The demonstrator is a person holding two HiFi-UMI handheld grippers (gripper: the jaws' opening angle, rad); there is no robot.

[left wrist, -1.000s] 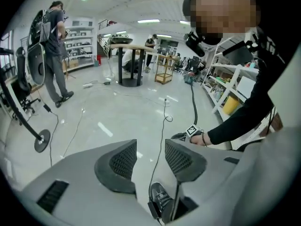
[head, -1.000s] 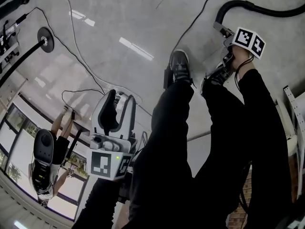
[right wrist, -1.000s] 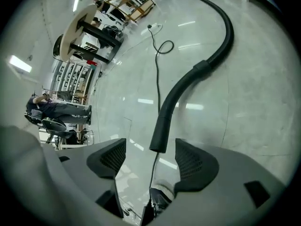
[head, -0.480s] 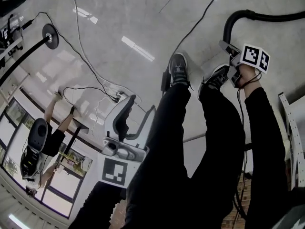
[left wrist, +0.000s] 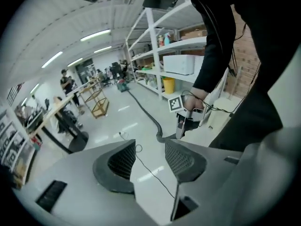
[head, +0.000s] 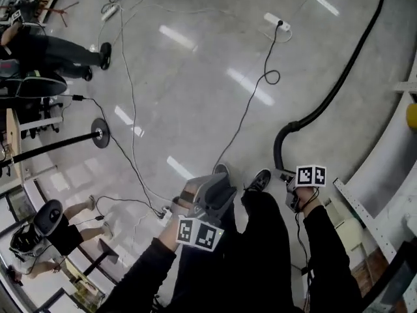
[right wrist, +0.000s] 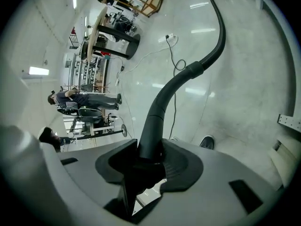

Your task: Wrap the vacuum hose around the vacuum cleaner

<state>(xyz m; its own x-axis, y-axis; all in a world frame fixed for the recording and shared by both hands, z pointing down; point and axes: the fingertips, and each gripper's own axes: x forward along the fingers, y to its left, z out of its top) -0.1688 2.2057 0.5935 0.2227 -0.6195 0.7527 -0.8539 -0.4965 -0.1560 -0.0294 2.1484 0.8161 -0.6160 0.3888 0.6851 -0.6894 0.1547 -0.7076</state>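
Right tongs (right wrist: 149, 154) freshly closed on vacuum hose (right wrist: 164, 98); left tongs (left wrist: 150, 152) apart.

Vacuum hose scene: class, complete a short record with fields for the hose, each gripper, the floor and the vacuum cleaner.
Hose: black vacuum hose, its end raised, the rest trailing across the floor
Right gripper: right gripper shut on the hose end; its jaws have just been closing
Left gripper: left gripper open, nothing between its jaws
Floor: glossy grey floor with thin cables lying on it
Vacuum cleaner: not clearly in view
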